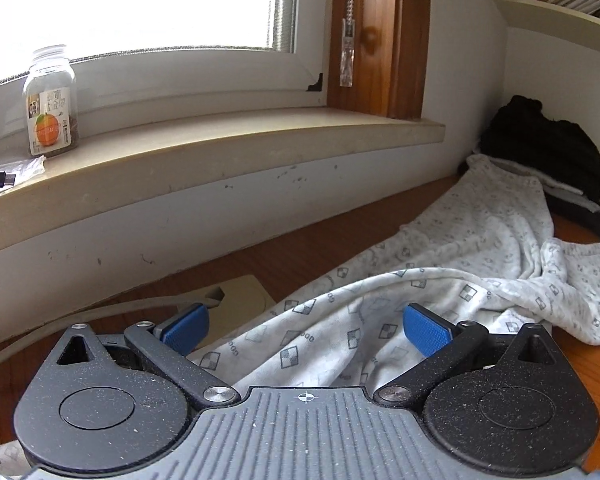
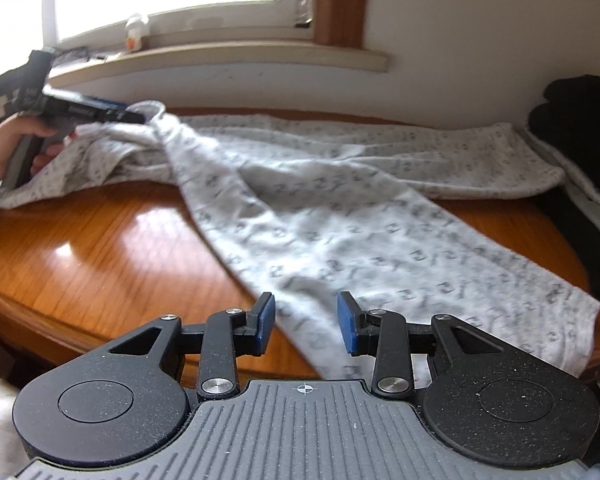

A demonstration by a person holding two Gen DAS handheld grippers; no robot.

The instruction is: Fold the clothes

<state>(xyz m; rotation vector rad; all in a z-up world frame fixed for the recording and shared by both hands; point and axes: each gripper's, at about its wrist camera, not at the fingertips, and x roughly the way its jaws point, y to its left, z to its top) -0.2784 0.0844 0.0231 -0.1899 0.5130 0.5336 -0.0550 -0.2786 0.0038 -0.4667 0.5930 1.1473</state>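
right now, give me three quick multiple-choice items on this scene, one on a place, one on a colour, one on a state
1. Where does the glass jar stand?
A. on the windowsill
B. on the table
C. on the bookshelf

2. What colour are the pads on the gripper fingers?
A. red
B. blue
C. yellow

3. How does the patterned garment lie?
A. folded into a neat square
B. hung on a hanger
C. spread out and rumpled on the table

Answers:
1 A, the jar sits on the windowsill below the window pane.
2 B, the pads of the right gripper are blue, as are those of the left gripper.
3 C, the garment stretches in loose wrinkles across the wooden table, with no fold made yet.
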